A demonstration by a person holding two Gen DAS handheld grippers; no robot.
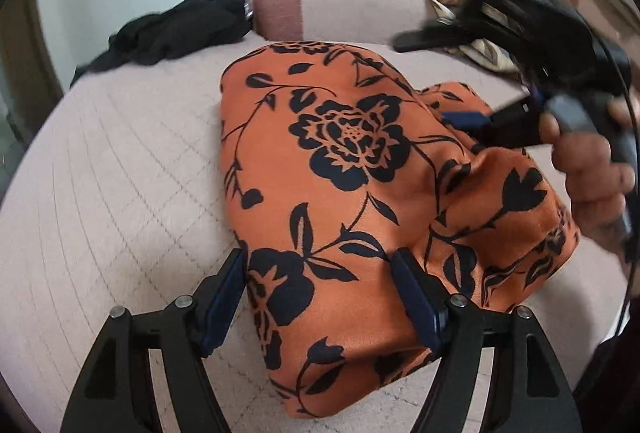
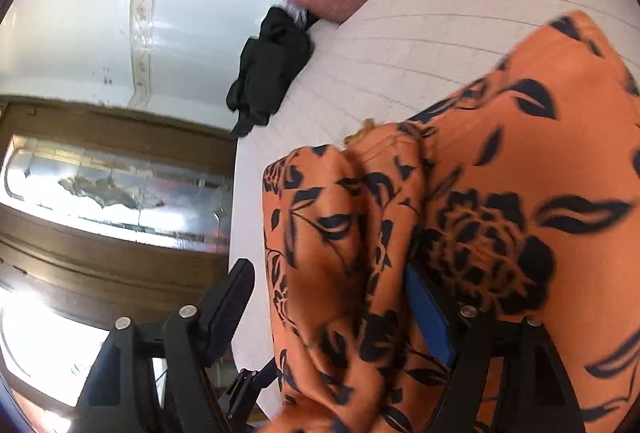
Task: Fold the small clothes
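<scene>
- While both jaws stand spread, the orange floral garment [image 1: 352, 169] lies folded into a thick bundle on the pale quilted bed [image 1: 120, 169], filling the centre and lower right of the left wrist view.
- Its long axis runs from the bottom of that frame up toward the pink-ended bolster [image 1: 280, 1].
- The left hand-held gripper [image 1: 320, 297] straddles the bundle's near end: cloth sits between its blue pads, but neither pad presses it, so nothing is pinched.
- The right hand-held gripper [image 2: 332, 309], at the right edge of the left view with a hand [image 1: 592, 169] around it, is also spread; a loose bunched fold [image 2: 344, 233] lies between its fingers, unclamped.
- My judgement: the right side is the untidy one and the right gripper is nearer, so the next tuck belongs there.
- A black garment [image 1: 176, 33] lies apart at upper left.
</scene>
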